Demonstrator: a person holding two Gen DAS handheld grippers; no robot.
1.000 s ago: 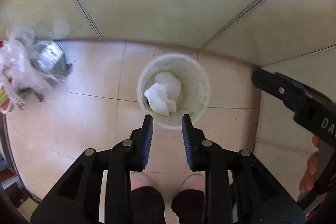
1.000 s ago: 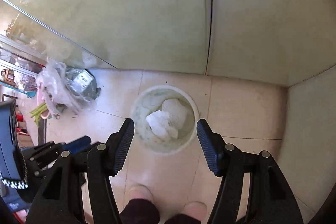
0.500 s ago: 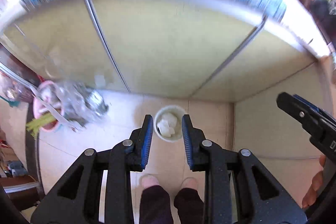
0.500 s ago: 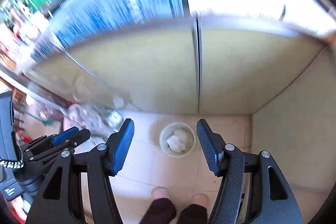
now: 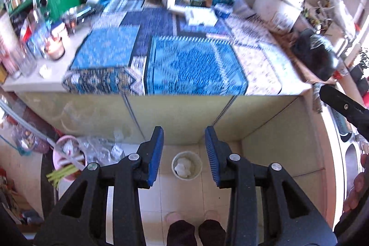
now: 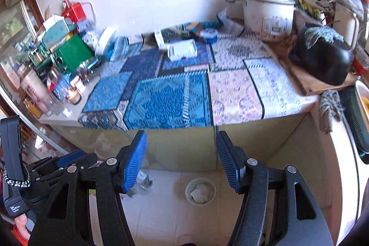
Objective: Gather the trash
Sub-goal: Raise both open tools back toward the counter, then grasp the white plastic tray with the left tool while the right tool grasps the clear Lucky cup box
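Note:
A white trash bin [image 5: 186, 165] stands on the tiled floor at the foot of the counter, with crumpled white paper [image 5: 183, 167] inside; it also shows in the right wrist view [image 6: 200, 193]. My left gripper [image 5: 184, 144] is open and empty, high above the bin. My right gripper [image 6: 181, 153] is open and empty, also high above the floor. On the counter lie a white carton [image 6: 182, 50] and other small packages near the back wall.
The counter [image 6: 184, 93] is covered with blue and pink patterned mats. Jars, a green box [image 6: 69, 54] and a candle crowd its left side; a rice cooker [image 6: 267, 8] and a black bag [image 6: 322, 59] stand at right. Plastic bags [image 5: 96, 149] lie on the floor at left.
Both grippers have risen from just above the bin to above counter height. The bin now looks small and far below, and the counter top has come into view. Both stay open.

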